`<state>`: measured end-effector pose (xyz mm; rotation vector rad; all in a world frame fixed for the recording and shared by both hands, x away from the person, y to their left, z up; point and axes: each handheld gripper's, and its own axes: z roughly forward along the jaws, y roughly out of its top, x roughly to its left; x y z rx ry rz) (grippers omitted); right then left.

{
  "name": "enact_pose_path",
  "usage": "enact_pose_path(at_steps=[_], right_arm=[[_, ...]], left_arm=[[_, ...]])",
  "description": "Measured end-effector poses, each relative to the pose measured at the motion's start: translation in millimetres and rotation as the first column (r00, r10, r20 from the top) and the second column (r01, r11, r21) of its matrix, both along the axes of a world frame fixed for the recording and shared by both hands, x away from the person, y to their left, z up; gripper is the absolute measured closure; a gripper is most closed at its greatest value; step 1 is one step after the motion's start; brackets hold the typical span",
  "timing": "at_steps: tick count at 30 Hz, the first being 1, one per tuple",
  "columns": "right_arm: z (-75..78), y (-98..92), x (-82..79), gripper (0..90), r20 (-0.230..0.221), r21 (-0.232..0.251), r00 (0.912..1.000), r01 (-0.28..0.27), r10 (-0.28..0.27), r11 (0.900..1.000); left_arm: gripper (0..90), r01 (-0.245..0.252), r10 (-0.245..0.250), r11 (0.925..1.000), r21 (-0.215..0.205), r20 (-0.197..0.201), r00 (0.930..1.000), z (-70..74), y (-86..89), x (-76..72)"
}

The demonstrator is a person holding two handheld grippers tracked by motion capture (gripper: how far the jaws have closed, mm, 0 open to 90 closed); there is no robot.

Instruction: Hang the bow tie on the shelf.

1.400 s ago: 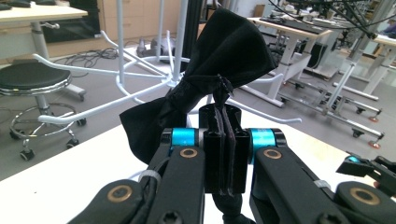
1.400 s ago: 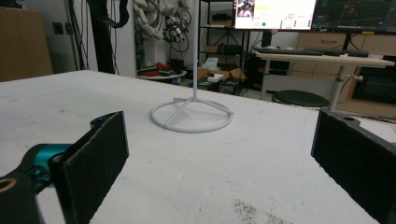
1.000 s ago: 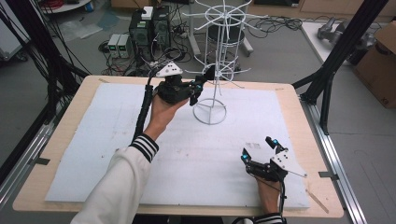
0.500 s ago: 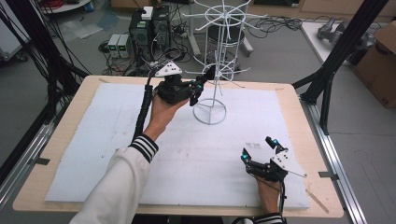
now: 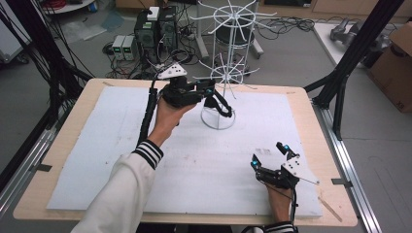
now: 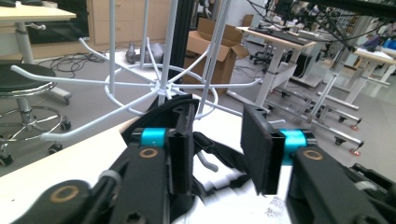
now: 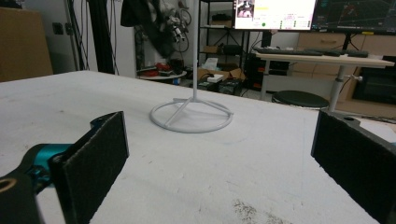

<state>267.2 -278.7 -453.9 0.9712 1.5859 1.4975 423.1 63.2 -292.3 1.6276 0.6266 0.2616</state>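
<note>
Left gripper [image 5: 210, 97], jaws just parting, released a black strap [image 5: 222, 104] onto the white rack's [image 5: 227, 75] hook; right gripper [image 5: 270, 155] rested wide apart.

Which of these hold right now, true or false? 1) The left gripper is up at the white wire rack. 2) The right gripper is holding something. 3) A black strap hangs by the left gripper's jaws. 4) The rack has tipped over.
1) True: the left gripper is at the white wire rack.
2) False: the right gripper stands open and empty above the white mat.
3) True: a black strap hangs at the rack, and the left jaws have just been opening, no longer pressing on it.
4) False: the rack stands upright on its ring base.
</note>
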Motion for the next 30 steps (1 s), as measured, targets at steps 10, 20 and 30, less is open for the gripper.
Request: enact_pose_path(at_steps=[10, 20, 30], right_arm=[[-0.3, -0.1, -0.6, 3.0, 0.011, -0.002, 0.9999, -0.001, 0.001, 1.000], [-0.2, 0.8, -1.0, 3.0, 0.011, -0.014, 0.9999, 0.003, -0.002, 1.000], [-0.1, 1.1, -0.8, 3.0, 0.009, -0.017, 0.9999, 0.011, -0.010, 1.000]], left_arm=[[24.3, -0.060, 0.059, 0.9980, 0.023, 0.030, 0.9978, 4.4, 22.4, -18.0], [12.0, -0.101, 0.093, 0.9941, 0.037, 0.176, 0.9800, -6.8, 79.1, -52.9], [8.8, -0.171, 0.154, 0.9846, 0.038, 0.271, 0.9502, -25.2, 134.5, -107.3]])
